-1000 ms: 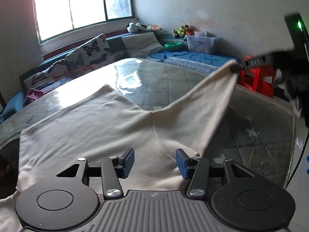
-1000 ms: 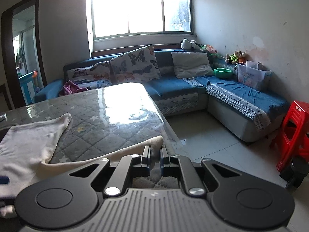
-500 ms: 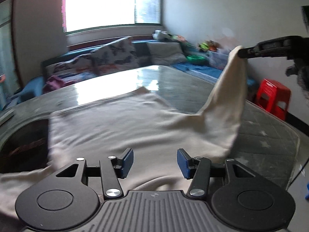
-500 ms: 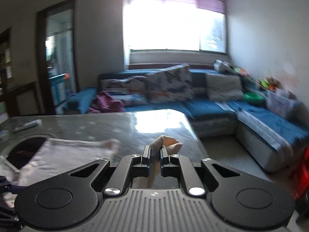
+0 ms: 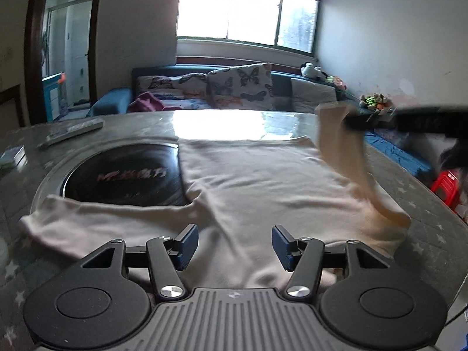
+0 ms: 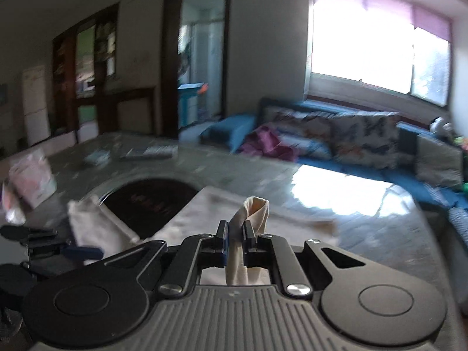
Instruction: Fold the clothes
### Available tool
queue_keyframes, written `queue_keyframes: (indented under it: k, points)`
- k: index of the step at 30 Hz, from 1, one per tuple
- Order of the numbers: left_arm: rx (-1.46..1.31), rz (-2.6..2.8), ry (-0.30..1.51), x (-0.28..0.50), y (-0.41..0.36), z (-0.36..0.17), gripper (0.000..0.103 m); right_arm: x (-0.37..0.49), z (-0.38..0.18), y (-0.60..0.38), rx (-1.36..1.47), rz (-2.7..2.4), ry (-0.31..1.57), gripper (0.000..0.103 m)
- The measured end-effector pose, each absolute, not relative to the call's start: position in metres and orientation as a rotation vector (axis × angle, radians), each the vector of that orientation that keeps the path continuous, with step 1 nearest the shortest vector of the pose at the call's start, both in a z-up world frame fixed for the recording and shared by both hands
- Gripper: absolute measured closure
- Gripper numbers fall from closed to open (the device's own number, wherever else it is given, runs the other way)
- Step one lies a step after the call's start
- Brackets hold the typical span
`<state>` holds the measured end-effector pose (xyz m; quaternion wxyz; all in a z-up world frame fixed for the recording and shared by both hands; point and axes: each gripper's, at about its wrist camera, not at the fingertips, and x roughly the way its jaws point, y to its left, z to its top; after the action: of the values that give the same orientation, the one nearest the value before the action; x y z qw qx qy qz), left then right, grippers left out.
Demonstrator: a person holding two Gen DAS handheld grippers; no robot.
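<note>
A cream garment (image 5: 263,187) lies spread on the round quilted table (image 5: 433,228). My left gripper (image 5: 234,245) is open and empty, low over the garment's near edge. My right gripper (image 6: 235,234) is shut on the garment's sleeve end (image 6: 254,210) and holds it raised above the table. In the left wrist view the right gripper (image 5: 348,121) shows at the right, with the lifted sleeve (image 5: 348,158) hanging from it over the garment's body. The other sleeve (image 5: 96,216) lies flat to the left.
A black round hotplate (image 5: 122,175) sits in the table's middle, partly under the garment. A remote (image 5: 73,133) and a small packet (image 5: 11,153) lie at the far left. A blue sofa (image 5: 228,93) with cushions stands behind. A red stool (image 5: 447,184) is at the right.
My right gripper has carried the sleeve up and to the left over the garment's body. Both cameras have swung left. My left gripper stays open over the near edge.
</note>
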<state>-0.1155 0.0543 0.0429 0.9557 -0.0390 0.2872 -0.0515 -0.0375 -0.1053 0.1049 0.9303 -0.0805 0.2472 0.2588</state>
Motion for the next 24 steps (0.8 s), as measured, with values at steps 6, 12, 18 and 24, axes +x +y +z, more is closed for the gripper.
queue_keyframes:
  k: [6,12,18,24]
  points:
    - [-0.103,-0.089,0.596,-0.117,0.059,0.04,0.04,-0.043,0.063,-0.071,-0.188,0.606,0.612,0.086]
    - [-0.09,-0.099,0.596,-0.113,0.053,0.041,0.039,-0.048,0.053,-0.077,-0.148,0.635,0.648,0.063]
    - [-0.062,-0.134,0.576,-0.107,0.04,0.048,0.039,-0.065,0.06,-0.113,-0.105,0.603,0.636,0.031]
    - [-0.058,-0.181,0.584,-0.093,0.026,0.048,0.041,-0.073,0.05,-0.167,0.006,0.521,0.694,0.025]
